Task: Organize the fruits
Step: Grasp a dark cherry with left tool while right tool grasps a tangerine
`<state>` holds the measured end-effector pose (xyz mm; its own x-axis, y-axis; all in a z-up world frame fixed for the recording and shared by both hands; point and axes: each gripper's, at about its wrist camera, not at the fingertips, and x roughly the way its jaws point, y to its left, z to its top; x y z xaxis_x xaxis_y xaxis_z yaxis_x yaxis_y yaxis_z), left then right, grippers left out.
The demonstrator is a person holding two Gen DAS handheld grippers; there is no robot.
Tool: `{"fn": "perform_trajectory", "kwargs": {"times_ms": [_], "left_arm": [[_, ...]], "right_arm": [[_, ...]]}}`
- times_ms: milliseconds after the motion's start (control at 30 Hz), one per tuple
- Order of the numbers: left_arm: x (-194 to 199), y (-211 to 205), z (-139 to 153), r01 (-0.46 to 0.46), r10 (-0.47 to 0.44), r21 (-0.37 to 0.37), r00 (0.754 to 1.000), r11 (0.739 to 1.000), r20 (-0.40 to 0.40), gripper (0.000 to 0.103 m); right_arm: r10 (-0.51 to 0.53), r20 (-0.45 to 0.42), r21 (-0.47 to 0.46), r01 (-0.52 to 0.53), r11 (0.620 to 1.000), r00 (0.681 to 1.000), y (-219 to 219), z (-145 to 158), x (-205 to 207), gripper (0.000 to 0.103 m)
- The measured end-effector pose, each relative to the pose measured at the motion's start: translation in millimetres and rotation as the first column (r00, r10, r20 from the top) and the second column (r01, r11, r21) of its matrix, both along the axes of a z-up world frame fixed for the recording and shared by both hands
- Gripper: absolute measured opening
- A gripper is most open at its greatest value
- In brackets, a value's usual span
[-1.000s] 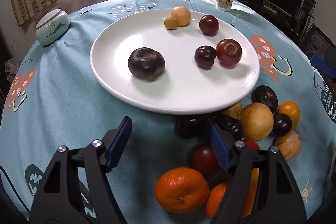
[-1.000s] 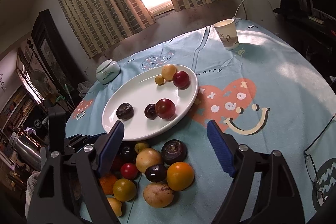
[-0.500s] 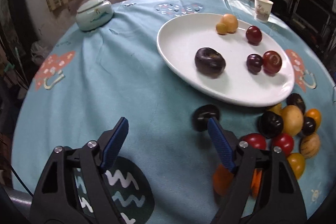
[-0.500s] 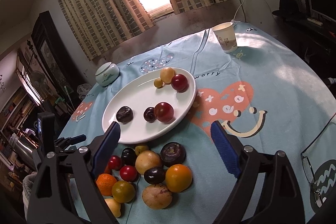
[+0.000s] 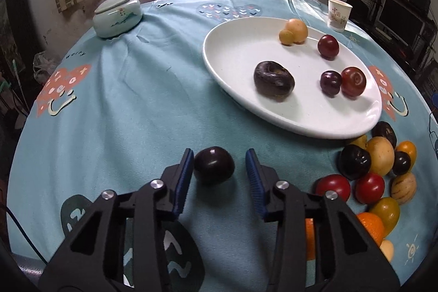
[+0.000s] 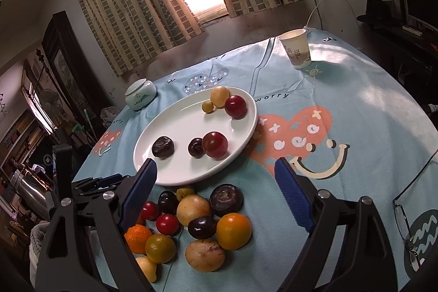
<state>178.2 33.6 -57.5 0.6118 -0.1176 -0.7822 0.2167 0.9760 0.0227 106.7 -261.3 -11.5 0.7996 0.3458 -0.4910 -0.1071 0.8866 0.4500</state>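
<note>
The left gripper [image 5: 219, 171] pointed down at the light blue tablecloth [image 5: 131, 106], its jaws having just been closing around a single dark plum [image 5: 214, 165] that lay apart from the other fruit. The left blue pad [image 5: 184, 177] touched or nearly touched the plum; a clear gap remained between the plum and the right pad, so the plum was bracketed but not clamped.

Beyond the plum stood the white plate [image 5: 241, 56], which carried six fruits: a wrinkled dark fruit [image 5: 273, 80], a small dark plum [image 5: 330, 82] touching a red plum [image 5: 353, 81], another red plum [image 5: 328, 46], and two yellow fruits [image 5: 296, 30] touching each other at the far rim.

The loose pile of fruit [image 6: 202, 220] lay on the cloth just beside the near rim of the plate and contained oranges, red and dark plums, and yellow-brown fruits.

The right gripper [image 6: 216, 196] hung above this pile with its jaws wide apart and nothing between them.

A paper cup [image 6: 295, 51] stood upright at the far side of the table, and a lidded ceramic jar [image 5: 117, 15] stood near the far left edge. A pair of glasses [image 6: 410, 210] lay at the right edge.
</note>
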Motion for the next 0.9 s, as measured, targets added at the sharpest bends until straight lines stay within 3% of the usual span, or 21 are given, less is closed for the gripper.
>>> {"fn": "perform_trajectory", "kwargs": {"times_ms": [167,333,400,600,800,900], "left_arm": [[-4,-3,-5,0.003,-0.002,0.028,1.0,1.0,-0.008,0.033],[-5,-1,-8,-0.002,0.002,0.01,1.0,1.0,-0.016,0.033],[-5,-5,-14,-0.006,0.007,0.042,1.0,0.999,-0.022,0.032],[-13,-3,-9,-0.022,0.022,0.021,1.0,1.0,-0.014,0.032],[-27,-7,4,0.001,-0.001,-0.002,0.999,1.0,0.038,0.032],[-28,-9,5,0.009,-0.009,-0.004,0.999,1.0,0.042,0.032]], "right_arm": [[0.006,-0.013,-0.005,-0.006,1.0,1.0,2,-2,2,0.088],[0.013,-0.017,-0.015,-0.014,1.0,1.0,5,-5,2,0.088],[0.02,-0.02,-0.022,-0.021,1.0,1.0,8,-8,1,0.088],[0.024,-0.019,-0.054,-0.025,0.998,1.0,14,-21,-19,0.087],[0.039,-0.103,-0.097,-0.049,0.994,0.994,18,-42,-14,0.053],[0.043,-0.127,-0.113,-0.057,0.992,0.991,21,-48,-12,0.047]]}}
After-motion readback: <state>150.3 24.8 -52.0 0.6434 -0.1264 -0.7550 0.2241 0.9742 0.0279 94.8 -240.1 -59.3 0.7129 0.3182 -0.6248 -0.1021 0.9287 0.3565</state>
